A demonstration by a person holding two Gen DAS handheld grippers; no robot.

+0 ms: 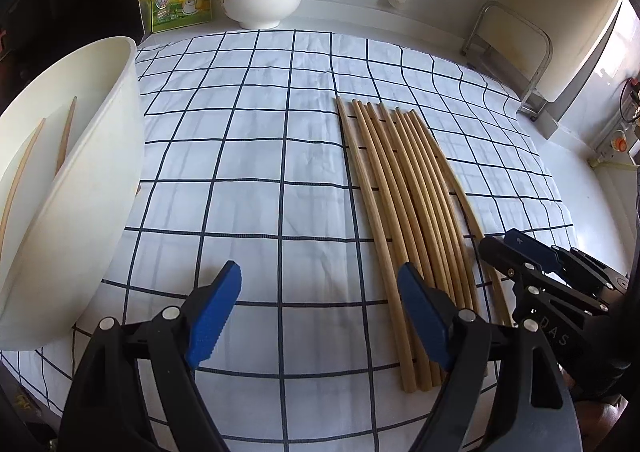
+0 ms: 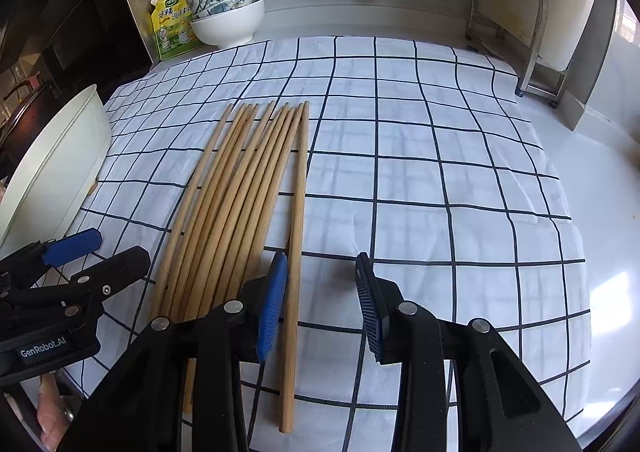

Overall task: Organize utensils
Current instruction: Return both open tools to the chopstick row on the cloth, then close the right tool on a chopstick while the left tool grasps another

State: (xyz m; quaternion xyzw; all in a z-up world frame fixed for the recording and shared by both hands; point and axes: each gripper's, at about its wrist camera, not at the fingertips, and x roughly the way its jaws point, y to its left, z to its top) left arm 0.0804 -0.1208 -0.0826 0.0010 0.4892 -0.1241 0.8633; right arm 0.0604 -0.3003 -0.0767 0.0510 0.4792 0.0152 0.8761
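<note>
Chopsticks (image 2: 236, 208) bunched on tabletop cloth (image 2: 420, 180) w/ ends aligned for easy pickup; left gripper (image 1: 320, 316) & right gripper (image 2: 320, 308) fingers both released, empty.

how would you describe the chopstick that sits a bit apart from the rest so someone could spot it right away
Start at the checked cloth covering the counter, then find the row of wooden chopsticks lying on it, tips pointing toward the back wall. The single chopstick is on the side away from the big white tub, split from the others by a narrow gap, running right beside the right gripper's blue pad.
</note>
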